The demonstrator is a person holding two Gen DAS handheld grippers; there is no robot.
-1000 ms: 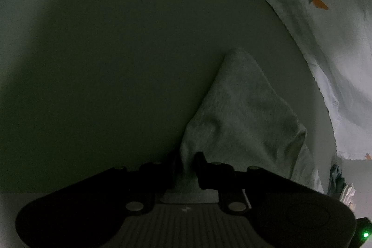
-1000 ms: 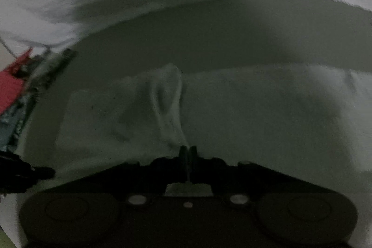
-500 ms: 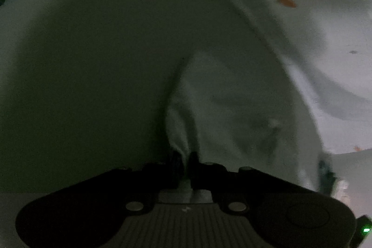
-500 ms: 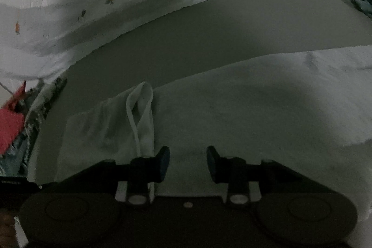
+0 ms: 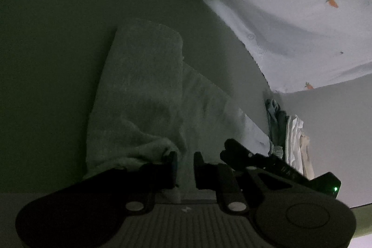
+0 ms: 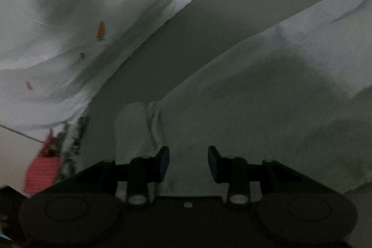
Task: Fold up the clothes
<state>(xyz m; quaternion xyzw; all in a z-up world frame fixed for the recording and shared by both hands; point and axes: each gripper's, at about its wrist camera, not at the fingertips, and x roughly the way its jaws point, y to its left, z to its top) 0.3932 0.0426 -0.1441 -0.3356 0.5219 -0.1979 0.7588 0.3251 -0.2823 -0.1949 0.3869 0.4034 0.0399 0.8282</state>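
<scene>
both tools stood with jaws parted and gripped nothing: the left tool (image 5: 185, 160) and right tool (image 6: 188, 160) hovered at the near edge of the grey towel (image 5: 144, 94), which lay folded on the bench (image 5: 46, 50). it looked soft, light and limp; a corner or doubled edge seemed the best hold.

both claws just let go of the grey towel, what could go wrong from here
1. The left claw is open, but a bunched ridge of the grey towel sits right against its finger; pulling back could snag it and undo the fold.
2. The right claw hovers open over the towel's rumpled seam, which may stay creased if not smoothed.
3. The carrot-print cloth lies close by and could get dragged along.
</scene>
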